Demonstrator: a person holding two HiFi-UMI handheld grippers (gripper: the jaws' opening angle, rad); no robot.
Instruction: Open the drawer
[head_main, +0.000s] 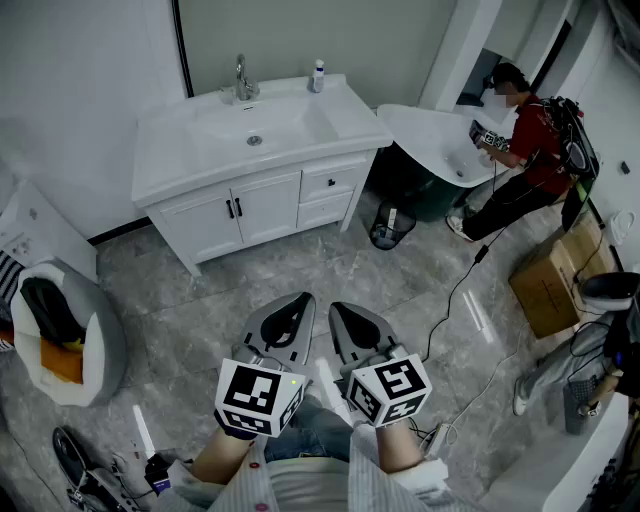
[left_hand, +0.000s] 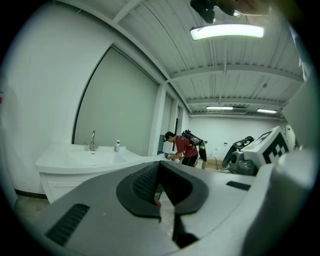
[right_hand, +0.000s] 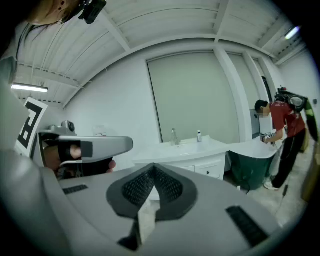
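Observation:
A white vanity cabinet (head_main: 250, 210) with a sink stands against the far wall. It has two doors and, to their right, an upper drawer (head_main: 332, 183) and a lower drawer (head_main: 325, 210), both closed. My left gripper (head_main: 292, 308) and right gripper (head_main: 342, 316) hover side by side close to my body, well short of the vanity, above the floor. Both are shut with nothing between the jaws. In the left gripper view the jaws (left_hand: 159, 165) meet ahead of the vanity (left_hand: 75, 167). In the right gripper view the jaws (right_hand: 152, 167) meet below the drawers (right_hand: 210, 170).
A person in a red shirt (head_main: 528, 135) works at a second white basin (head_main: 440, 140) on the right. A small bin (head_main: 386, 228) stands beside the vanity. A cardboard box (head_main: 548, 285) and a cable (head_main: 455, 295) lie at the right, a grey round seat (head_main: 70, 340) at the left.

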